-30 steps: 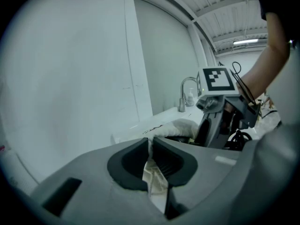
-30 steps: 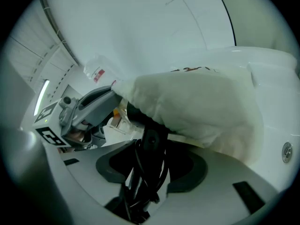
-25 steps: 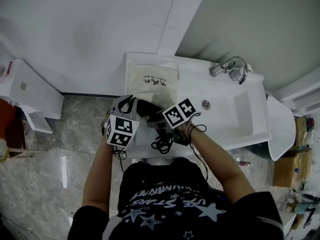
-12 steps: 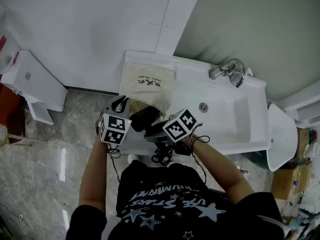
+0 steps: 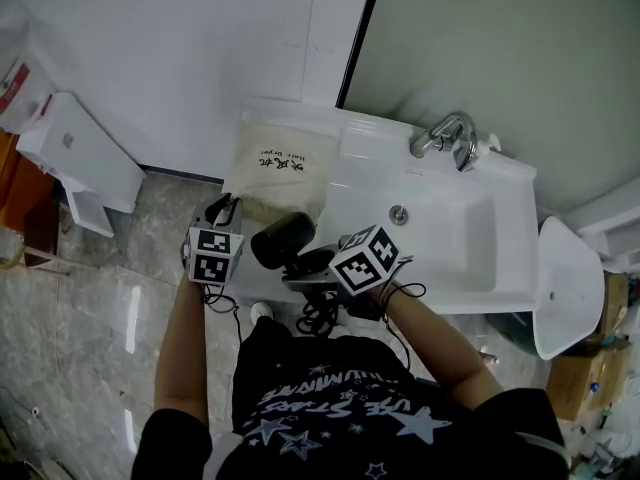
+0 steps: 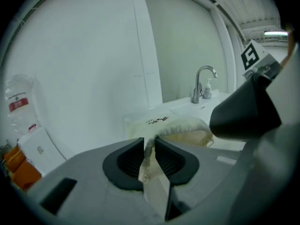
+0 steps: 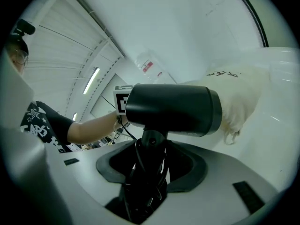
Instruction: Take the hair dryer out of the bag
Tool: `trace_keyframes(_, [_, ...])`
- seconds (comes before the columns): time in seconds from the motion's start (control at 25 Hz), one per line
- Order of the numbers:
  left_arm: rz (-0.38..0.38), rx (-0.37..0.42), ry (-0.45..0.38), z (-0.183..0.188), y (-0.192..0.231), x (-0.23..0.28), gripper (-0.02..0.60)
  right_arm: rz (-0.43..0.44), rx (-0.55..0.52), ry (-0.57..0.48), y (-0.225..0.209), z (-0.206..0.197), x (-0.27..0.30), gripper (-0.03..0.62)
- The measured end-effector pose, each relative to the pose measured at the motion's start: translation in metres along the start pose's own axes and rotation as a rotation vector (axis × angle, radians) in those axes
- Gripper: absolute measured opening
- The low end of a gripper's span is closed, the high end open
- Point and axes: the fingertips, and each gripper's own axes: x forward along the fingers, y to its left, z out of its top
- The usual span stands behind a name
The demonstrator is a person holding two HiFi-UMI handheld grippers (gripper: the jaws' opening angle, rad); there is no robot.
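Observation:
The black hair dryer (image 5: 280,240) hangs clear of the cream cloth bag (image 5: 280,168), which lies on the counter left of the basin. My right gripper (image 5: 305,266) is shut on the dryer's handle (image 7: 151,156) together with coils of its black cord, and the barrel (image 7: 171,109) points toward the bag (image 7: 239,97). My left gripper (image 5: 225,210) holds the bag's near edge. A fold of cloth (image 6: 149,149) sits between its pads, and the jaws are opening slightly. The dryer's barrel (image 6: 246,114) shows at the right of the left gripper view.
A white washbasin (image 5: 450,238) with a chrome tap (image 5: 447,138) fills the counter's right half. The dryer's cord (image 5: 320,313) dangles over the front edge. A white box (image 5: 80,153) stands on the floor at left, a white lid (image 5: 565,288) at right.
My right gripper has lifted the dryer up and away from the bag's mouth. The left gripper has drifted left with the bag's edge in it.

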Motion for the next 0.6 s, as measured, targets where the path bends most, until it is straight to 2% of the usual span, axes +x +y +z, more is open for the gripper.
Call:
trace_keyframes(0.16, [0.05, -0.025, 0.022, -0.008, -0.016, -0.016, 0.16, 0.007, 0.009, -0.078, 0.001, -0.009, -0.034, 0.193])
trace_keyframes(0.24, [0.072, -0.032, 0.04, -0.014, -0.029, -0.027, 0.184, -0.005, 0.003, -0.122, -0.001, -0.015, -0.052, 0.193])
trace_keyframes(0.4, [0.137, -0.061, 0.036, -0.019, -0.062, -0.056, 0.195, -0.025, -0.014, -0.187, -0.006, -0.03, -0.087, 0.195])
trace_keyframes(0.6, [0.229, -0.135, -0.012, -0.02, -0.113, -0.103, 0.195, -0.015, -0.04, -0.239, -0.008, -0.047, -0.121, 0.194])
